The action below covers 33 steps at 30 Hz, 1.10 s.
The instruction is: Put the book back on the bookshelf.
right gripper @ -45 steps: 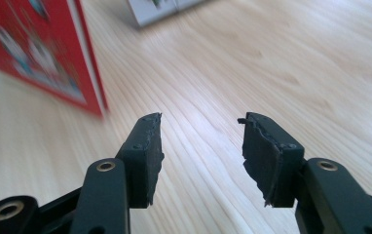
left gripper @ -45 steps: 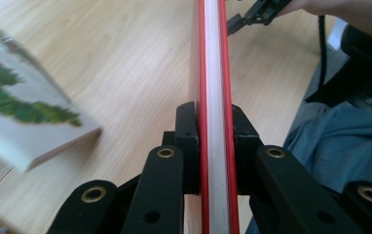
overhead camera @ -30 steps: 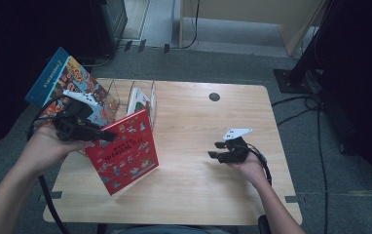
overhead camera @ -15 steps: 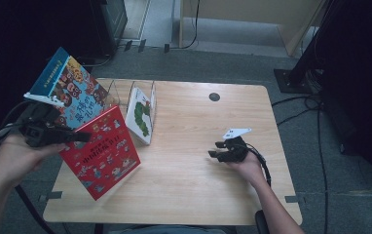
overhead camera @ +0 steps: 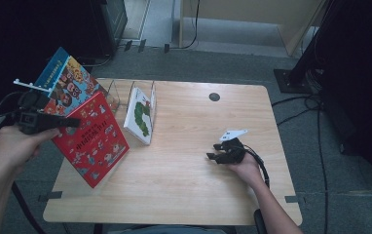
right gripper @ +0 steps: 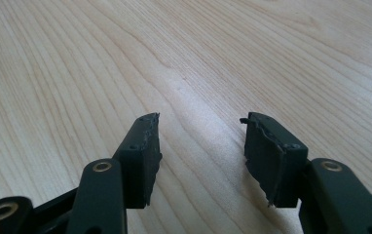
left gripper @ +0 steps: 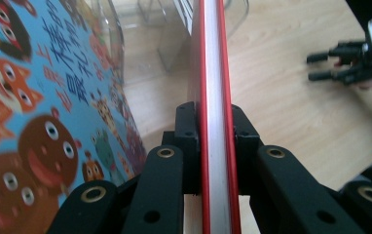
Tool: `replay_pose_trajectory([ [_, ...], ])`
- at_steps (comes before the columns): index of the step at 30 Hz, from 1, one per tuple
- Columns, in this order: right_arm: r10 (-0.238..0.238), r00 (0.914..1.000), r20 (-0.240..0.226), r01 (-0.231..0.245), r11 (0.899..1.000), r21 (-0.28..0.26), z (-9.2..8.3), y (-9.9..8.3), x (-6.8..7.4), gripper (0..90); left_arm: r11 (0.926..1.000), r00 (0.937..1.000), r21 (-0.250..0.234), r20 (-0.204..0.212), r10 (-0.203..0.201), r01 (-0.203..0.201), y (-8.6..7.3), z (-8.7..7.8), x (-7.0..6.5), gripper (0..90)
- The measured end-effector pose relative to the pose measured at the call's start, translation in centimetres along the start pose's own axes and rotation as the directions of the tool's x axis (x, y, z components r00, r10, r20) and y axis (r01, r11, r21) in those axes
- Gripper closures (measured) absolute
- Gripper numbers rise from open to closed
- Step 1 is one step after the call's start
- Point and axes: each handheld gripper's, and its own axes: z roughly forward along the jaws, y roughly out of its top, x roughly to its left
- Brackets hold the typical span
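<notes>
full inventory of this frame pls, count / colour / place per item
red book: 1, red cover with small cartoon figures, clamped at its edge by the left gripper, tilted over the table's left side
blue book: 1, blue cover with cartoon animals, past the table's far-left corner, behind the red book
white book: 1, white with a green caterpillar, upright in the clear rack
clear rack: 1, transparent dividers, far-left of table
table: 1, light wood, with a dark round grommet at the far edge
left gripper: 1, black, shut on the red book
right gripper: 1, black, open, holding nothing, low over the table's right side
</notes>
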Motion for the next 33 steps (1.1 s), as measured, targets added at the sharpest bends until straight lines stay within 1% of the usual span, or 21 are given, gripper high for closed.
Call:
replay_pose_trajectory([
  [1,-0.006,1.0000,0.006,0.006,1.000,-0.005,0.0,-0.1,0.0,47.8,0.9999,0.9999,-0.005,-0.002,-0.011,0.011,0.3,0.1,0.1,80.2],
  [2,-0.002,0.9999,0.010,0.003,1.000,-0.007,0.0,-0.1,0.0,48.1,0.9999,0.9998,-0.005,-0.008,-0.016,0.016,0.7,0.2,0.2,80.2],
  [4,0.003,0.9999,0.011,-0.003,1.000,-0.015,0.0,-0.2,0.0,48.2,0.9998,0.9996,-0.007,-0.019,-0.021,0.021,1.3,0.4,0.4,80.2],
  [6,-0.001,0.9999,0.012,0.001,1.000,-0.024,0.0,-0.3,0.0,47.7,0.9996,0.9992,-0.006,-0.030,-0.027,0.027,1.8,0.5,0.6,80.2],
  [10,-0.026,0.9994,0.021,0.027,0.999,-0.040,0.2,-0.4,0.2,44.9,0.9992,0.9978,-0.009,-0.053,-0.041,0.040,2.9,0.7,0.9,80.1],
  [15,-0.054,0.9972,0.052,0.057,0.997,-0.051,0.4,-0.6,0.7,42.5,0.9981,0.9968,-0.020,-0.054,-0.059,0.058,4.0,1.1,1.3,80.1],
  [18,-0.066,0.9957,0.065,0.069,0.996,-0.053,0.5,-0.7,0.9,42.1,0.9981,0.9962,-0.026,-0.065,-0.057,0.056,4.8,1.3,1.4,80.1],
  [22,-0.064,0.9954,0.071,0.068,0.996,-0.060,0.5,-0.8,0.9,42.1,0.9976,0.9952,-0.036,-0.077,-0.062,0.059,5.7,1.8,1.5,80.1],
  [26,-0.062,0.9952,0.076,0.067,0.996,-0.064,0.5,-0.8,1.0,42.3,0.9955,0.9930,-0.061,-0.089,-0.078,0.072,6.4,2.3,1.9,80.1],
  [29,-0.061,0.9950,0.079,0.066,0.996,-0.066,0.6,-0.8,1.0,42.3,0.9947,0.9909,-0.070,-0.106,-0.083,0.076,6.8,2.9,2.1,80.0],
  [33,-0.059,0.9949,0.082,0.064,0.996,-0.068,0.6,-0.8,1.0,42.3,0.9949,0.9900,-0.082,-0.123,-0.069,0.059,7.2,3.6,2.1,80.0],
])
